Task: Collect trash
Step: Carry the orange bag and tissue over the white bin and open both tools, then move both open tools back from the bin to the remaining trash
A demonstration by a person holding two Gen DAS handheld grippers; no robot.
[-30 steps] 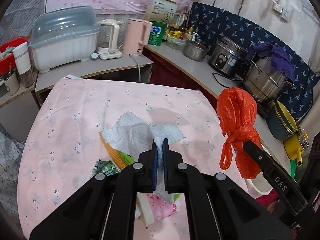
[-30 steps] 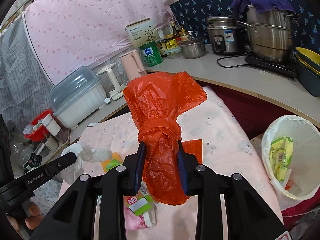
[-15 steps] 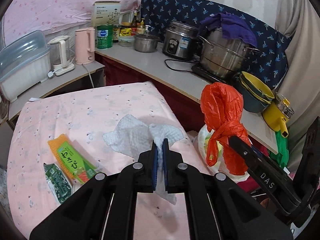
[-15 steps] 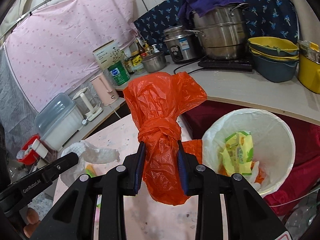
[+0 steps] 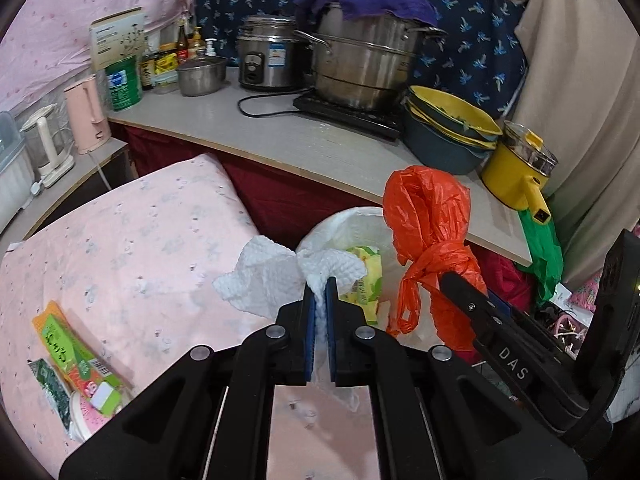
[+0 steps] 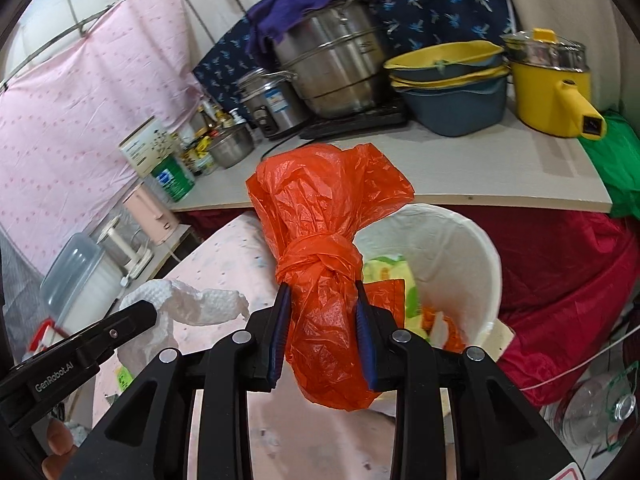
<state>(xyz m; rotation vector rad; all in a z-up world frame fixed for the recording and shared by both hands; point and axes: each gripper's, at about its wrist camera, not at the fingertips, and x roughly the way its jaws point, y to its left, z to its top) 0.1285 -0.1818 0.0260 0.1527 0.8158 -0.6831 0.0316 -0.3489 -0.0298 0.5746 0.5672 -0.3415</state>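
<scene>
My left gripper point(image 5: 319, 280) is shut on a crumpled white paper towel point(image 5: 264, 276) and holds it at the table's right edge, beside the bin. My right gripper point(image 6: 320, 292) is shut on a knotted orange plastic bag point(image 6: 320, 248), held up in front of the bin; the bag also shows in the left wrist view point(image 5: 428, 240). The white-lined trash bin point(image 6: 472, 248) stands just past the table edge and holds yellow-green wrappers point(image 6: 384, 270). In the left wrist view the bin point(image 5: 340, 228) sits behind the towel.
Snack wrappers point(image 5: 68, 352) and a pink-white cup point(image 5: 86, 412) lie on the pink tablecloth point(image 5: 140, 240) at the left. The counter point(image 5: 320, 140) behind carries steel pots point(image 5: 360, 68), stacked basins point(image 5: 448, 128), a yellow pot point(image 5: 520, 168) and kettles point(image 5: 86, 116). A green bag point(image 5: 540, 252) hangs off its edge.
Both grippers have swung right, away from the table's middle toward the bin, each still holding its load. The bin now sits close behind the towel and the orange bag.
</scene>
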